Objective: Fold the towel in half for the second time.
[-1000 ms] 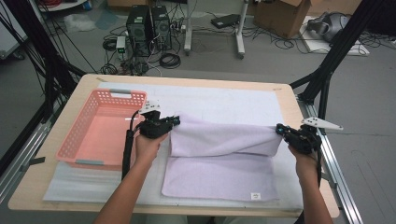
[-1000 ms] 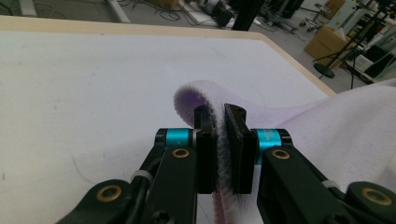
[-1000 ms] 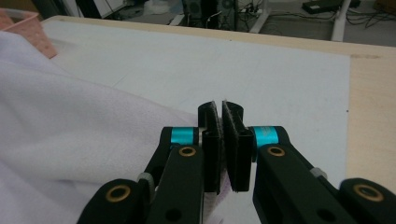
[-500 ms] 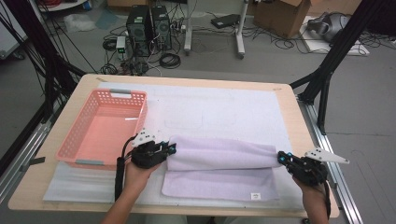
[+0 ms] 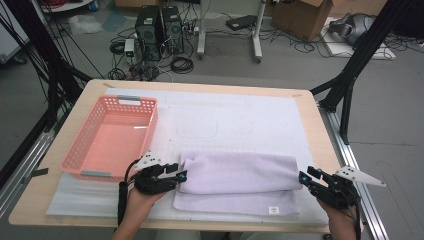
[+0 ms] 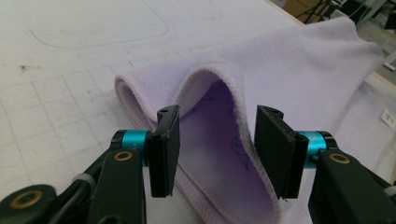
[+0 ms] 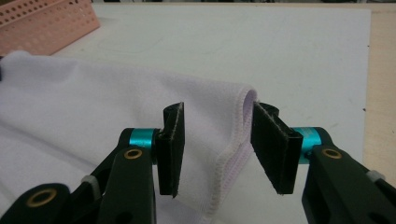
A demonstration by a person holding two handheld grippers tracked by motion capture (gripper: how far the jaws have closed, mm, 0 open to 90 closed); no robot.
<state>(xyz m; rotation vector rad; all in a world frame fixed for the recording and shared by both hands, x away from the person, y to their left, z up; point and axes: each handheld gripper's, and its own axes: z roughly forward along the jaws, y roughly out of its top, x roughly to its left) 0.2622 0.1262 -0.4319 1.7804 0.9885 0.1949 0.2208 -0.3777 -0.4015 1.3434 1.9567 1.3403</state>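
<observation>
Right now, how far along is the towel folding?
Done: the lilac towel lies folded over on the white mat, its top layer short of the near edge. In hand: the left tongs and right tongs have just been opening and stand open around the towel's end edges, letting go. Left, probably: another fold, then perhaps into the pink basket.

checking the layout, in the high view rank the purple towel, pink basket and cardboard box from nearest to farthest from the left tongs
1. Purple towel: right at the left tongs, its edge between the open jaws.
2. Pink basket: on the table, just beyond and left.
3. Cardboard box: on the floor, far back right.
</observation>
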